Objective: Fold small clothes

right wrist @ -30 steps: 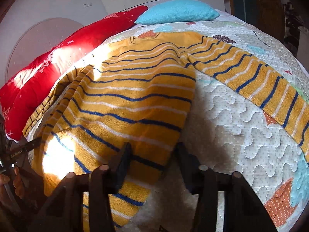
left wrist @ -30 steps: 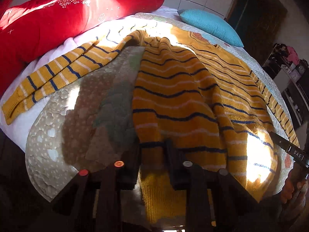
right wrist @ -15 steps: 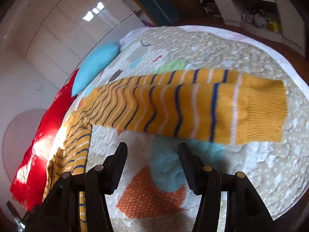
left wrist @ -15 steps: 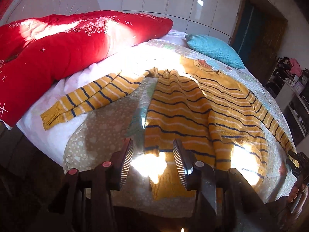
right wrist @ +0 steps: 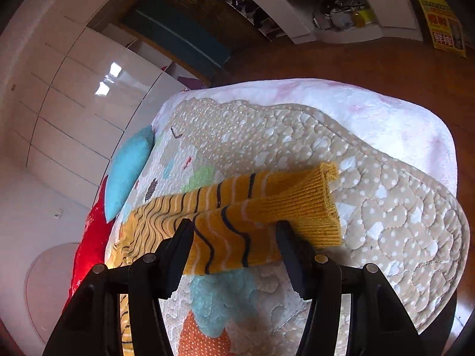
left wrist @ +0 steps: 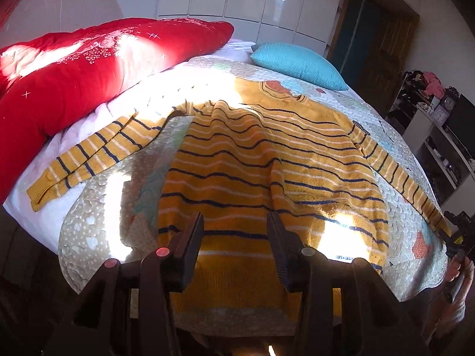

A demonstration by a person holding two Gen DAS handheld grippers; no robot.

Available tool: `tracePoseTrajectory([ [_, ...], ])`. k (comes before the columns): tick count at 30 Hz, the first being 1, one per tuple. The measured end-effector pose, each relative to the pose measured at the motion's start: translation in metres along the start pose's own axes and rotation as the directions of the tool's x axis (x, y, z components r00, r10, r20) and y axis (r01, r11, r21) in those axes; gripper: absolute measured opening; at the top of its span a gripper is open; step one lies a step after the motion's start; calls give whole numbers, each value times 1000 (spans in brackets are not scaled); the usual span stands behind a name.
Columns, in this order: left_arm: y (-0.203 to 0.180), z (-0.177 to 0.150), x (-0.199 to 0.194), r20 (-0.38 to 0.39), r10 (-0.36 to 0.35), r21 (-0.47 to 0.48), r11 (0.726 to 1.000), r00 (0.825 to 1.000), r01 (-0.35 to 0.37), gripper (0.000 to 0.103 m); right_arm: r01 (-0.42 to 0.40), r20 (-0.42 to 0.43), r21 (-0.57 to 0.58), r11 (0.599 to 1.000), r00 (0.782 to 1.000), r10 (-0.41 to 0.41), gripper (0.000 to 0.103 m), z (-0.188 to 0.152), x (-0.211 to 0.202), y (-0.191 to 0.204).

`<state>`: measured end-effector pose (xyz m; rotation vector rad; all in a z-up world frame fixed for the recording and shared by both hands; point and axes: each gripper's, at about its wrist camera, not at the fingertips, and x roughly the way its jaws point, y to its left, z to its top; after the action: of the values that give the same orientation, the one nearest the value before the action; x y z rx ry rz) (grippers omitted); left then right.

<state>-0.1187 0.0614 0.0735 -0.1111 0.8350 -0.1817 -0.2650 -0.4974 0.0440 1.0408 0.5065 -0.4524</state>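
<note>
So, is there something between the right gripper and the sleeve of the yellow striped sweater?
Nothing visible: the right gripper, jaws open, is at the yellow striped knitted sweater's sleeve, which lies on the quilted bedspread.

Sweater (left wrist: pixel 267 166): ribbed wool-like knit. Quilt (right wrist: pixel 386 207): stitched matt cloth. Wardrobe doors (left wrist: pixel 267 3): glossy. Floor (right wrist: pixel 386 65): polished wood.

A yellow striped sweater (left wrist: pixel 267 160) lies spread on the quilt (left wrist: pixel 98 225), one sleeve (left wrist: pixel 89 154) stretched left, the other reaching right. The left gripper (left wrist: pixel 236 243) hangs open above its near hem; red pillow (left wrist: pixel 74 71) far left, blue cushion (left wrist: pixel 297 62) beyond
</note>
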Motion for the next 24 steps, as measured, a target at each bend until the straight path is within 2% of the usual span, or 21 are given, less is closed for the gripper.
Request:
tracePoseTrajectory([
  [5,7,-3,1,-13,-1,-35,999,1000,1,45,37,34,9,999,999,-37,64,4,-18,-12],
  [8,11,-4,1,-15,-8,-49,999,1000,7,45,-56,6,33,998,998,56,68,3,-33,-21],
  [10,13,-4,0,-17,-9,-54,999,1000,8,46,-129,-38,49,990,991,131,70,-3,-38,-22],
  [13,11,-5,0,-11,-16,-56,998,1000,15,47,-167,-114,46,985,979,172,70,-21,-36,-17],
  [16,6,-4,3,-17,-27,-49,998,999,26,51,-111,-143,33,993,983,114,70,-34,-22,-17],
  [20,-1,-3,5,-25,-24,-27,999,999,24,51,-75,-87,114,991,993,85,70,-22,-7,-30],
  [22,-2,-3,4,-22,-26,-26,999,999,26,52,-56,-53,107,993,997,61,70,-11,-4,-25],
  [24,-2,-3,5,-25,-29,-31,999,999,29,53,-24,-21,69,997,999,25,59,0,-2,-17],
])
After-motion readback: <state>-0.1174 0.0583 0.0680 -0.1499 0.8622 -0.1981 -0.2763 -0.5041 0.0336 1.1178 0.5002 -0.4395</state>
